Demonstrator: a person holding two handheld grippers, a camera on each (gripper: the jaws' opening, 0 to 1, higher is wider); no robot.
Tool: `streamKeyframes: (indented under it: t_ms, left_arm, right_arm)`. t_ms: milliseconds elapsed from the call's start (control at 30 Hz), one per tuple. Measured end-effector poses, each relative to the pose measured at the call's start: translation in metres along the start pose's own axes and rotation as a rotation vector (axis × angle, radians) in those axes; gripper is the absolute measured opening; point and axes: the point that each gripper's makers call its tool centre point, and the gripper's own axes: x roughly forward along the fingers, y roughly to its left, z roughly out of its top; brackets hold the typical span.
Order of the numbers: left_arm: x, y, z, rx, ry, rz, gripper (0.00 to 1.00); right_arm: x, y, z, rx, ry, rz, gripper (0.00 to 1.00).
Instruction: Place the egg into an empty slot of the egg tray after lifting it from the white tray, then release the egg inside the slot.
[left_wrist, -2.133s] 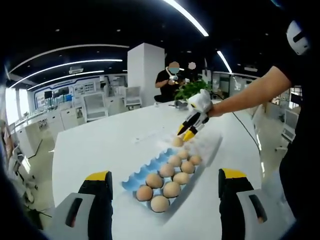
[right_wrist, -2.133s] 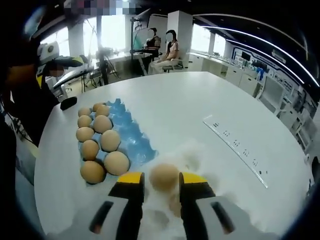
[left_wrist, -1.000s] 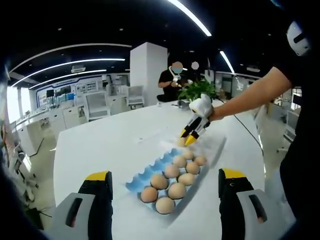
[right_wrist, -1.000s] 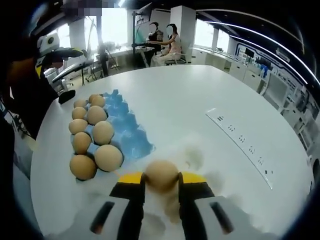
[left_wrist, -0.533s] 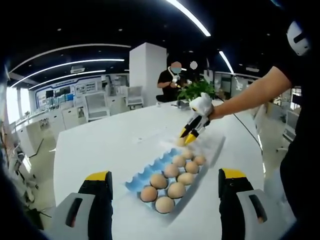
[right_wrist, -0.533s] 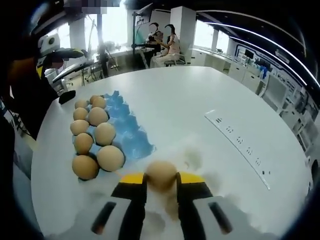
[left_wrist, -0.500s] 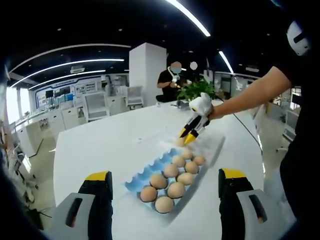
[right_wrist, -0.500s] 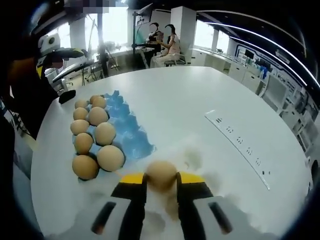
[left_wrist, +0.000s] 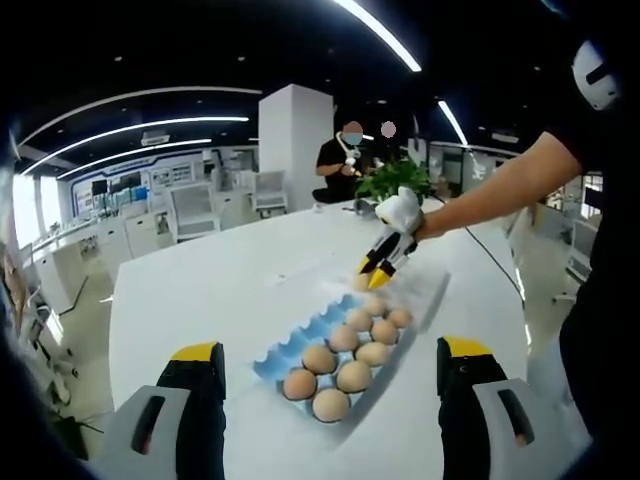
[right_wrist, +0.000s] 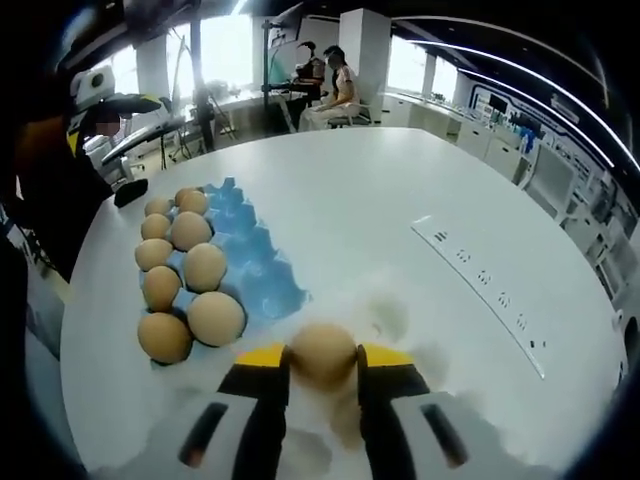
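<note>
Between the right gripper's (right_wrist: 323, 372) closed fingers (right_wrist: 262, 362) sits the egg (right_wrist: 323, 352).

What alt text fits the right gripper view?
The right claw grips a brown egg above the white tray, beside a blue egg tray holding eight eggs on a white table.

My path to the egg tray (right_wrist: 245, 262) is clear: its blue slots nearest me lie empty, eggs (right_wrist: 176, 283) crowd its far-left rows, and beyond the tray the surface (right_wrist: 380, 200) lies open.
</note>
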Motion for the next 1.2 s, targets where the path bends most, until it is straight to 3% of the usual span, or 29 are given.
streamKeyframes:
  t_ms: [533,967,1200]
  left_arm:
    - [0.003,0.002,-0.001,-0.009,0.004,0.001,0.90]
    - [0.005,0.005,0.007,-0.005,-0.005,-0.007,0.90]
    - [0.003,0.005,0.010,-0.002,-0.013,-0.012,0.90]
  right_arm:
    - [0.001,0.001,0.004,0.017,-0.015,0.011,0.28]
    - [-0.015,-0.004,0.021,0.022,-0.050,0.000,0.28]
    - [-0.025,0.000,0.039,0.015,-0.081,-0.003,0.28]
